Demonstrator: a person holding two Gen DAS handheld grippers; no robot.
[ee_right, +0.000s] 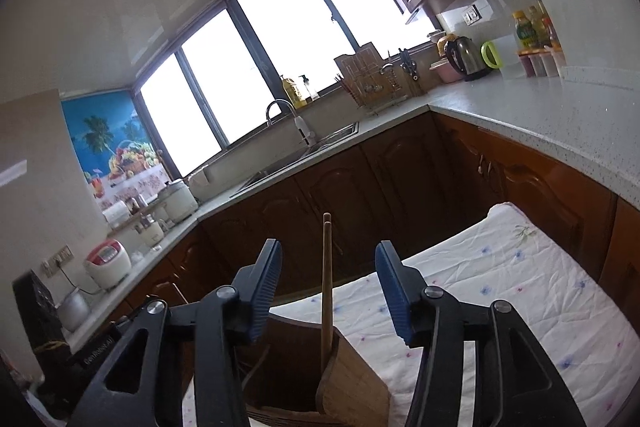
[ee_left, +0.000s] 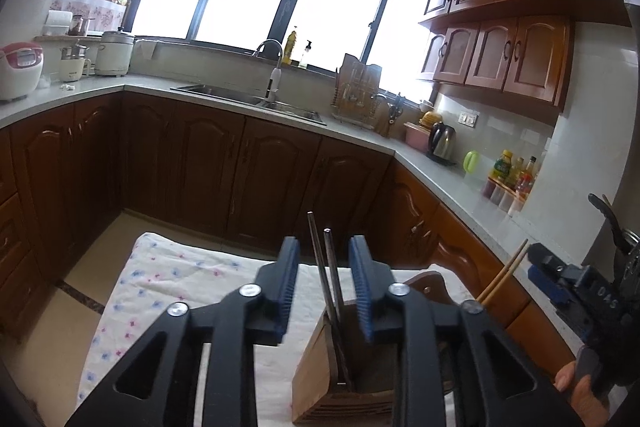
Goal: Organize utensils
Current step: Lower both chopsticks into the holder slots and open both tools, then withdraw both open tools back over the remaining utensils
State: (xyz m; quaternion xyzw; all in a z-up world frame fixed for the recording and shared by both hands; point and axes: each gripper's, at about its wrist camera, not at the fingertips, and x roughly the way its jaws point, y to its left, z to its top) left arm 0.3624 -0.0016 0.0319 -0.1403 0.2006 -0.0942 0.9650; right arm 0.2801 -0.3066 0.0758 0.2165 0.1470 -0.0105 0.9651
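- The metal chopsticks (ee_left: 326,267) between the left gripper's ribbed blue pads (ee_left: 362,283) look smooth and dull grey.
- The wooden chopsticks (ee_right: 327,279) between the right gripper's fingers look matt and plain.
- The holder (ee_left: 320,367) below the fingertips is wood with a visible grain.
- The cloth (ee_right: 500,267) beyond the right fingers is wrinkled, matt floral fabric.
- The cabinet doors (ee_left: 240,167) ahead are glossy varnished wood.
- The worktop (ee_right: 540,123) is smooth speckled stone.
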